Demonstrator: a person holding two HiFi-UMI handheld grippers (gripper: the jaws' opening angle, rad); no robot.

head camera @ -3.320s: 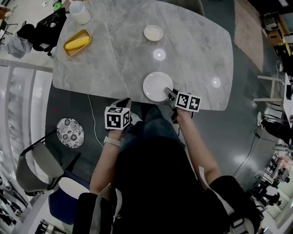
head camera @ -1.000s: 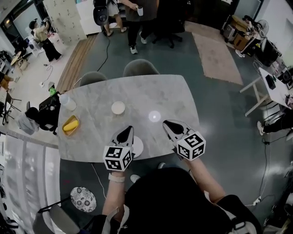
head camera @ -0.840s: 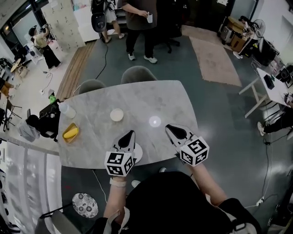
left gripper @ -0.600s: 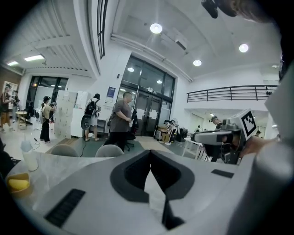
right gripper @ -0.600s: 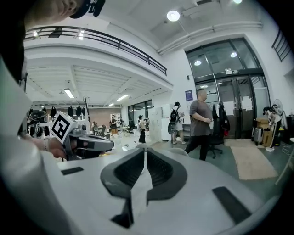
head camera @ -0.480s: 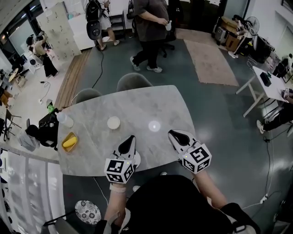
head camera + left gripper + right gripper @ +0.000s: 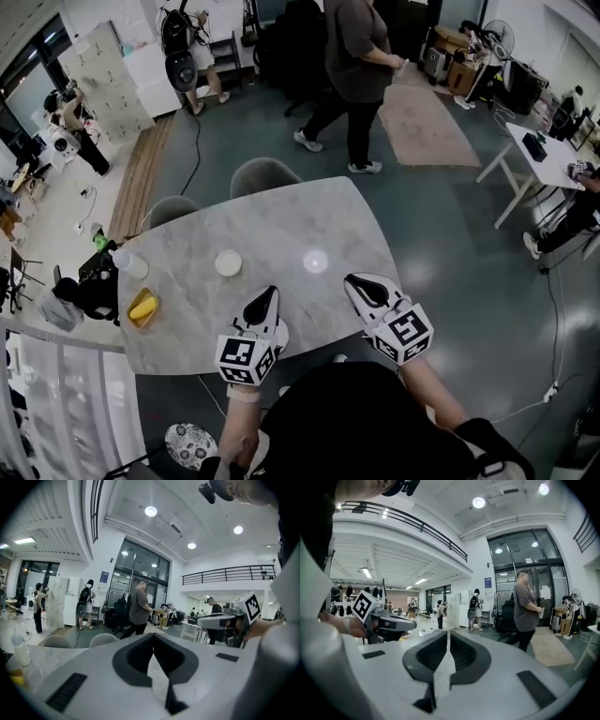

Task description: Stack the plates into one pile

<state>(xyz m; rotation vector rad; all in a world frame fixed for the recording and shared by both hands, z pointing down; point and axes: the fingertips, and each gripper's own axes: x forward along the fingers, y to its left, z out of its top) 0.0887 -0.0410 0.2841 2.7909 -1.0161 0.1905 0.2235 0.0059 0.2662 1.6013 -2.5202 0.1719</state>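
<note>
A small white plate (image 7: 228, 263) lies on the grey marble table (image 7: 281, 234), left of centre. A larger white plate (image 7: 281, 335) sits at the near edge, mostly hidden under my left gripper (image 7: 264, 294). That gripper hovers above it, shut and empty. My right gripper (image 7: 352, 280) hovers over the table's near right edge, also shut with nothing in it. In the left gripper view the left gripper (image 7: 153, 639) has its jaws closed together and points level across the room. The right gripper (image 7: 448, 637) looks the same in the right gripper view.
A yellow tray (image 7: 142, 307) with a yellow item and a clear bottle (image 7: 130, 264) stand at the table's left end. Two grey chairs (image 7: 265, 174) stand at the far side. A person (image 7: 356, 66) walks beyond the table. A patterned plate (image 7: 190, 442) lies on the floor.
Both grippers have risen off the table and now point more level. The right gripper has left the large plate's rim. The head view has tilted up, and the person beyond has walked right.
</note>
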